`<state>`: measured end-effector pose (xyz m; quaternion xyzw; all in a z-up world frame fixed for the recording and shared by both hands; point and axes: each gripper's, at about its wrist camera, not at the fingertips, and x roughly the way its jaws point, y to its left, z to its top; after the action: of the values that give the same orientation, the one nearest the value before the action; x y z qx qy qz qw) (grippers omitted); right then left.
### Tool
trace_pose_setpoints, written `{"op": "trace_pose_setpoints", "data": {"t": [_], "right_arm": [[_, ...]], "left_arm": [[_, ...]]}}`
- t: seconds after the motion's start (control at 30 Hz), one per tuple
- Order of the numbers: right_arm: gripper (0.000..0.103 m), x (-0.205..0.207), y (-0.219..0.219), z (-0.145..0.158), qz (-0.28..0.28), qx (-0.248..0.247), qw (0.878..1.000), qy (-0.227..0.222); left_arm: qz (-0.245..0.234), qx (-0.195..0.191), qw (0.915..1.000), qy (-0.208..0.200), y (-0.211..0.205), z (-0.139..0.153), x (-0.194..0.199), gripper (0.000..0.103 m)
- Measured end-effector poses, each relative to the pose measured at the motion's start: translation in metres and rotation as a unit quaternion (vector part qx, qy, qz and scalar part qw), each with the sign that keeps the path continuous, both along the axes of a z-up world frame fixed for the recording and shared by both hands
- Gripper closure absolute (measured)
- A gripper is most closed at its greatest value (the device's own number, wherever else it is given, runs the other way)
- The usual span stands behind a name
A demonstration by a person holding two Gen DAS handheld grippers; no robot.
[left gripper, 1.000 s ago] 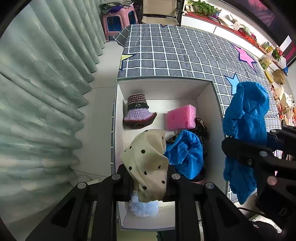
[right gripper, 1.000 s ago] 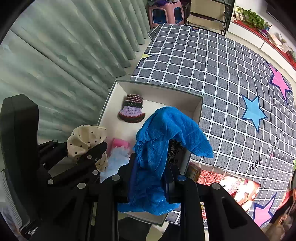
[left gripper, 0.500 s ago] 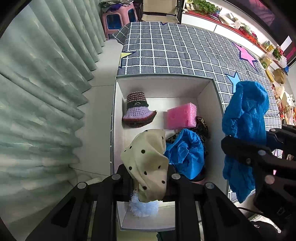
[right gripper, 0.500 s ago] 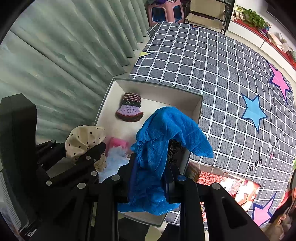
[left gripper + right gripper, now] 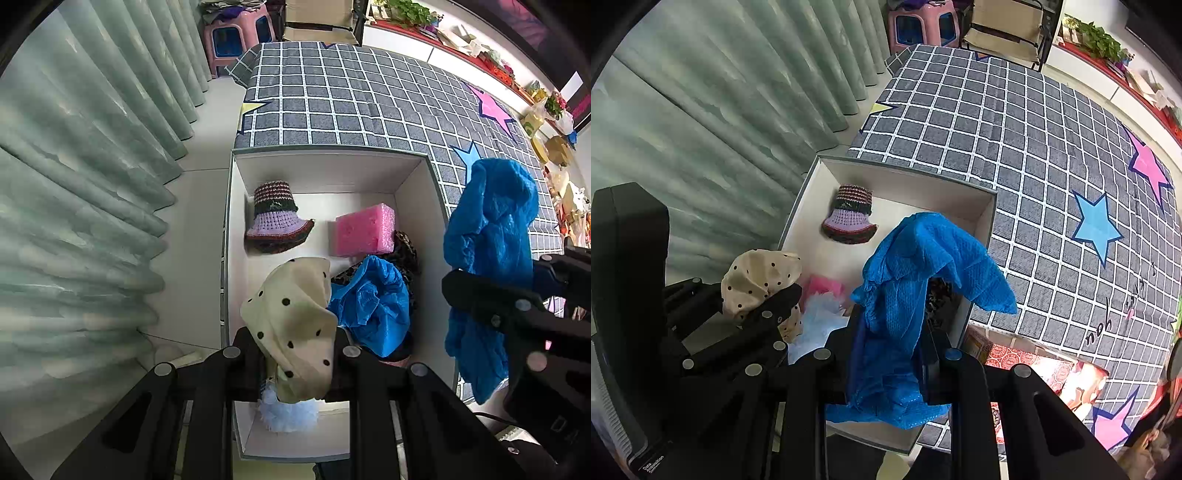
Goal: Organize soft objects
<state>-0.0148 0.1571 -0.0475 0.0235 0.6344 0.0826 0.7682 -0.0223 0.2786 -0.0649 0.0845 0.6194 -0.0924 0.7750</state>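
Note:
My left gripper (image 5: 300, 349) is shut on a cream cloth with black dots (image 5: 295, 317), held above the near end of a white box (image 5: 332, 170). My right gripper (image 5: 888, 350) is shut on a blue crinkled cover (image 5: 916, 280), which hangs over the box's right wall (image 5: 991, 214). Inside the box lie a knitted purple and striped hat (image 5: 275, 221), a pink sponge (image 5: 364, 229), a second blue cover (image 5: 373, 299), a dark leopard-print piece (image 5: 406, 251) and a pale blue pompom (image 5: 288, 411). In the left wrist view the right gripper (image 5: 513, 314) shows at the right with its blue cover (image 5: 487, 236).
The box stands on a pale floor beside a grey checked rug with coloured stars (image 5: 369, 96). Green curtains (image 5: 74, 184) run along the left. A pink stool (image 5: 236, 33) and a folding chair (image 5: 1004, 26) stand at the far end. Patterned red boxes (image 5: 1034, 365) lie at the near right.

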Motion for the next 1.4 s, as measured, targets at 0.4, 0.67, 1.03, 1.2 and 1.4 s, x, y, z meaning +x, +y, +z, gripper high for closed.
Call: {"op": "trace_pose_setpoints", "data": {"t": [0.4, 0.67, 1.03, 1.2, 1.4], "right_arm": [[0.078, 0.000, 0.001, -0.001, 0.004, -0.001, 1.000, 0.000], [0.011, 0.000, -0.004, 0.000, -0.003, -0.009, 1.000, -0.002], [0.001, -0.005, -0.024, 0.043, -0.031, -0.001, 0.998, -0.057], [0.001, -0.009, -0.028, 0.070, -0.028, -0.027, 0.998, -0.054], [0.001, -0.020, -0.019, 0.094, -0.012, -0.069, 0.995, -0.072]], "left_arm": [[0.002, 0.002, 1.0000, 0.001, 0.001, -0.002, 0.000, 0.077], [0.016, -0.002, 0.9997, -0.021, 0.006, 0.003, -0.002, 0.021], [0.001, 0.015, 0.9871, -0.160, 0.006, 0.068, -0.014, 0.000], [-0.010, -0.046, 0.9943, -0.095, 0.011, 0.087, -0.009, 0.001], [-0.005, -0.032, 0.9970, -0.070, 0.012, 0.100, -0.018, 0.001]]}}
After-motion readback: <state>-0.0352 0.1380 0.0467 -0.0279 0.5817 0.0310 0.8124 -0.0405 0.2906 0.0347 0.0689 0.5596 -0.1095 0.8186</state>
